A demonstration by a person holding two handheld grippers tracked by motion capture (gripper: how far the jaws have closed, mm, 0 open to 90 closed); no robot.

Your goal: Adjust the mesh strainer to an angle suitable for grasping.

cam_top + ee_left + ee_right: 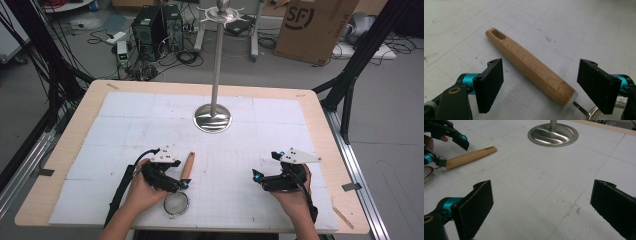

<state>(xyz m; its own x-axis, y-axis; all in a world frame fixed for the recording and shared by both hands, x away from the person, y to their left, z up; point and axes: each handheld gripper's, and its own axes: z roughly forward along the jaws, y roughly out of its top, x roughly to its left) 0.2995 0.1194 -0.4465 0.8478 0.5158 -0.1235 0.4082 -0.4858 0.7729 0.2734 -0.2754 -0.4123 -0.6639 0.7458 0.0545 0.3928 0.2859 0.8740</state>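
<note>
— Where's the strainer?

— It lies flat on the white mat (125, 125) near my edge of the table (85, 100). The wooden handle (531, 66) runs between the jaws of my left tongs (540, 86), which stand wide open on either side of it and touch nothing. The mesh bowl (176, 204) sits just below that hand (142, 192).

— What can't you make out?

— In the left gripper view the bowl is cut off at the bottom corner; I see a wire stub and a bit of rim. There are letters pressed into the handle, too faint for me to read. At its far end is an oblong hanging slot.

— And your other hand?

— My right tongs (541, 207) are open too, jaws well apart over bare mat, well away from the strainer.

— Anything else around?

— A steel stand (216, 65) rises from a round shiny base (553, 134) in the middle of the far half of the mat, well apart from the handle, with nothing between. Beyond the table, on the floor, sits a cardboard box (312, 30) printed "SF", beside computer towers (157, 25) and loose cables.
</note>
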